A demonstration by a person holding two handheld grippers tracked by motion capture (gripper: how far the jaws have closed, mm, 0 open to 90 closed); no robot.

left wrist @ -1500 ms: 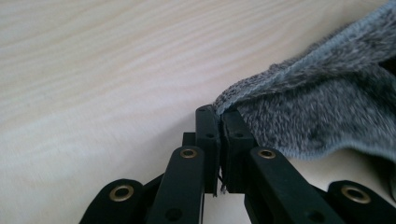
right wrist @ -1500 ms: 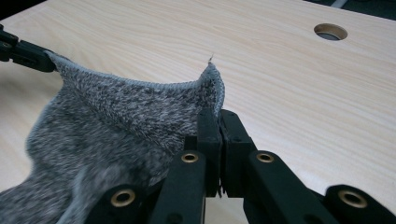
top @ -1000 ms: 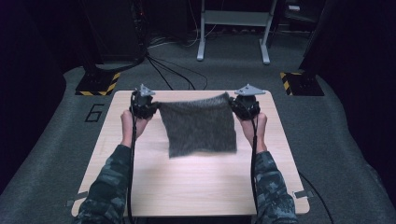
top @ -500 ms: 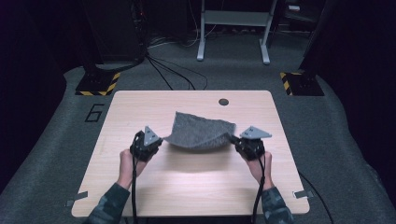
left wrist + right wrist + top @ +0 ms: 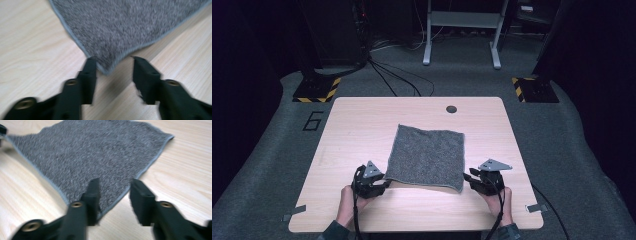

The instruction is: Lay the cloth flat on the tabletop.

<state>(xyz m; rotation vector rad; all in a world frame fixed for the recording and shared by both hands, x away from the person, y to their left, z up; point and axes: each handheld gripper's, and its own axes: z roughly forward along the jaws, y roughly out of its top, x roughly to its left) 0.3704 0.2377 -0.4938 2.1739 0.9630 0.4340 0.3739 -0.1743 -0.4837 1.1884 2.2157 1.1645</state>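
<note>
A grey terry cloth (image 5: 427, 156) lies spread on the pale wooden table (image 5: 357, 125), its near edge toward the person. My left gripper (image 5: 382, 184) sits at the cloth's near left corner and my right gripper (image 5: 469, 179) at its near right corner. In the left gripper view the cloth (image 5: 125, 27) points its corner into the gap of the left gripper (image 5: 113, 60), whose jaws have just been opening and stand apart without pressing it. In the right gripper view the right gripper (image 5: 115, 181) has also just been opening, and the cloth (image 5: 95, 152) corner lies loose between its jaws.
A small dark round hole (image 5: 451, 109) marks the table's far side. Beyond the table are floor cables (image 5: 392, 80), a metal stand (image 5: 462, 20) and two yellow-black striped blocks (image 5: 317, 90) (image 5: 532, 89). Bare wood surrounds the cloth on all sides.
Both hands came down and back toward the person, carrying the hanging cloth. It now lies flat on the table, and both pairs of jaws have opened off its corners.
</note>
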